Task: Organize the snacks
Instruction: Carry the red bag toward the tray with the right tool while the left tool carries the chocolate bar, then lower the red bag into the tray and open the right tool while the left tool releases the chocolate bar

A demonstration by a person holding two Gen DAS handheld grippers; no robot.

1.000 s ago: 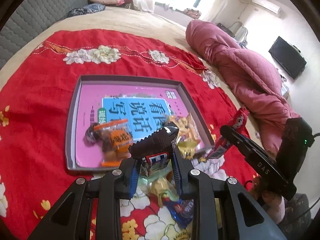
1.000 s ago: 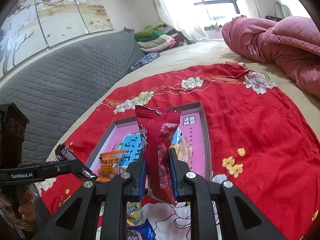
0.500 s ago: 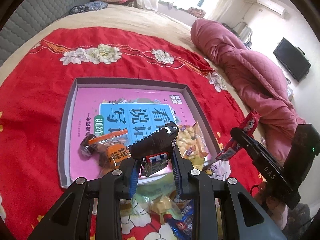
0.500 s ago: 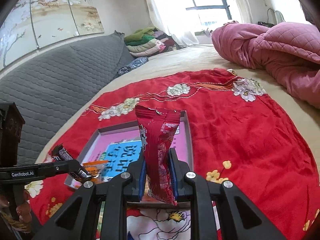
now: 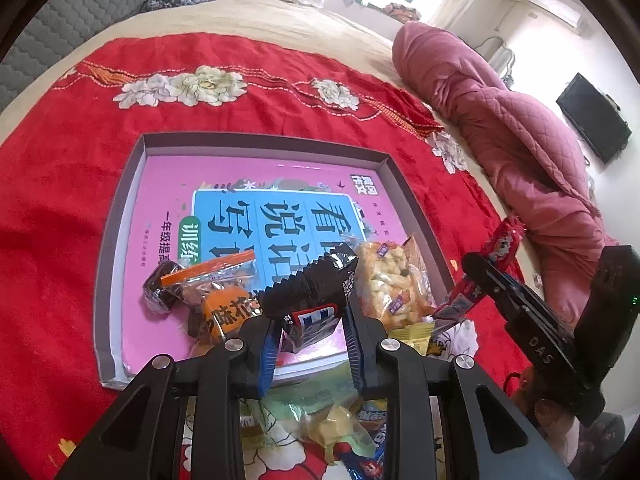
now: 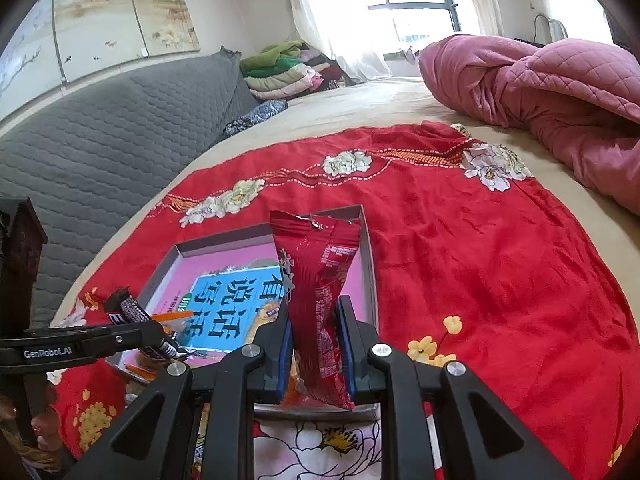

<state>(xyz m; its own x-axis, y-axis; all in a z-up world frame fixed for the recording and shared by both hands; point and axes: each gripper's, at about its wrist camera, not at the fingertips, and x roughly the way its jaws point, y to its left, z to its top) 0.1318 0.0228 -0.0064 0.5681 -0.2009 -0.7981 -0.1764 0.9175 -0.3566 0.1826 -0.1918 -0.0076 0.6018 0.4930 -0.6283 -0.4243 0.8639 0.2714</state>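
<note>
We see the left tool (image 5: pixel 308 334) clenched on a black snack packet (image 5: pixel 316 296), which stands upright between its pads over the near edge of the grey tray (image 5: pixel 116 236). The right tool (image 6: pixel 316 352) is clenched on a tall red snack packet (image 6: pixel 316 280), also upright, over the tray's near right corner.

Everything rests on a bed (image 6: pixel 360 100) covered by a red floral cloth (image 5: pixel 60 200), with a pink quilt (image 6: pixel 540 80) bunched at the far side and a grey padded headboard (image 6: pixel 100 140) behind. Folded blankets (image 6: pixel 284 72) are stacked near the bright window (image 6: pixel 416 0).

Inside the tray lies a pink and blue book (image 5: pixel 260 208), and on it sit an orange-topped packet (image 5: pixel 212 276) and a clear bag of pale puffed snacks (image 5: pixel 392 284), touching each other's neighbourhood at the near edge.

The left wrist view shows loose sweets (image 5: pixel 340 428) on the cloth just beneath the tool, and a wall-mounted screen (image 5: pixel 592 124); the right wrist view shows neither. The right wrist view alone shows the painted wall panel (image 6: pixel 100 32) above the headboard.
</note>
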